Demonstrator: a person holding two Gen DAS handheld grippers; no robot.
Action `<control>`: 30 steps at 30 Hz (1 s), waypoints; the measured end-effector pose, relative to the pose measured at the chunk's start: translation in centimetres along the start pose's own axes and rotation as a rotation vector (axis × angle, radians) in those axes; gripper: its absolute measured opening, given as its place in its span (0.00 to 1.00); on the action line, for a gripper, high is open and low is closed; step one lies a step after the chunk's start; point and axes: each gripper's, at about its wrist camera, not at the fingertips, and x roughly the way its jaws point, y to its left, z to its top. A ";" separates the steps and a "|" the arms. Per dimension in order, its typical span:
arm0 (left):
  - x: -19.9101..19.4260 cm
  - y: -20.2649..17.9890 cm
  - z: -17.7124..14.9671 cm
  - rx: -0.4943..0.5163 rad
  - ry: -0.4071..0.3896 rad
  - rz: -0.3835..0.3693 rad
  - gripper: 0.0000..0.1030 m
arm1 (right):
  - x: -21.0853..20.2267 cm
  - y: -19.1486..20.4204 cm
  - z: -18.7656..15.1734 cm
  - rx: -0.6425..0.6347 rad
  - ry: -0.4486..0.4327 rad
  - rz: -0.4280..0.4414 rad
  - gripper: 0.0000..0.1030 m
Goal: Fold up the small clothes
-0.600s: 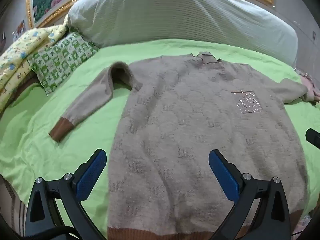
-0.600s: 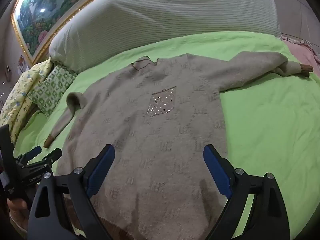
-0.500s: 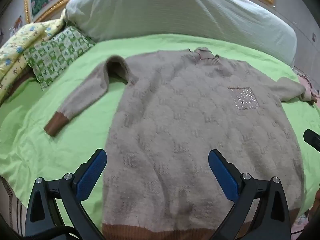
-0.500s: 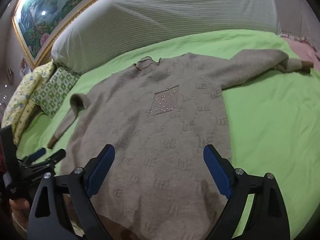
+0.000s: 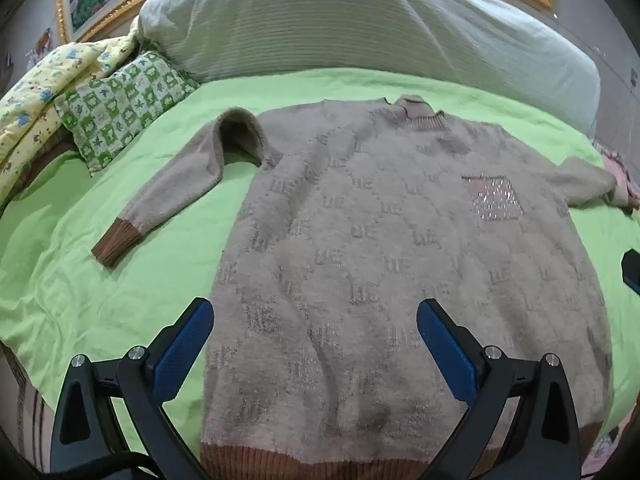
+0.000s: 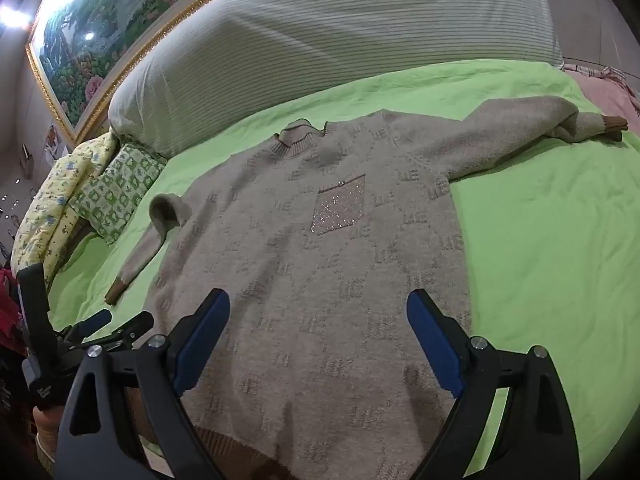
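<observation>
You've pulled both grippers, left (image 5: 314,338) and right (image 6: 318,330), back toward the sweater's (image 5: 392,264) hem, jaws released and empty; no fold begun.

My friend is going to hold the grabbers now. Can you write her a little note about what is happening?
Left gripper: open, empty, above the sweater's lower part.
Right gripper: open, empty, also over it.
The beige sweater lies flat, front up, on the green sheet. One sleeve bends toward its brown cuff; the other sleeve stretches out sideways.
Done: spread out.
Left: every fold, probably sleeves in first.
</observation>
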 end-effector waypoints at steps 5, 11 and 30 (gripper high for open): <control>-0.5 0.3 0.4 -0.029 -0.050 0.021 0.99 | -0.1 0.3 0.1 -0.002 -0.011 -0.003 0.88; 0.9 -0.2 0.4 0.026 0.033 0.019 0.99 | 0.2 0.4 0.1 0.002 -0.018 0.015 0.88; 2.0 0.4 0.7 -0.011 0.052 0.040 0.99 | 0.7 0.5 0.5 -0.003 -0.013 0.015 0.88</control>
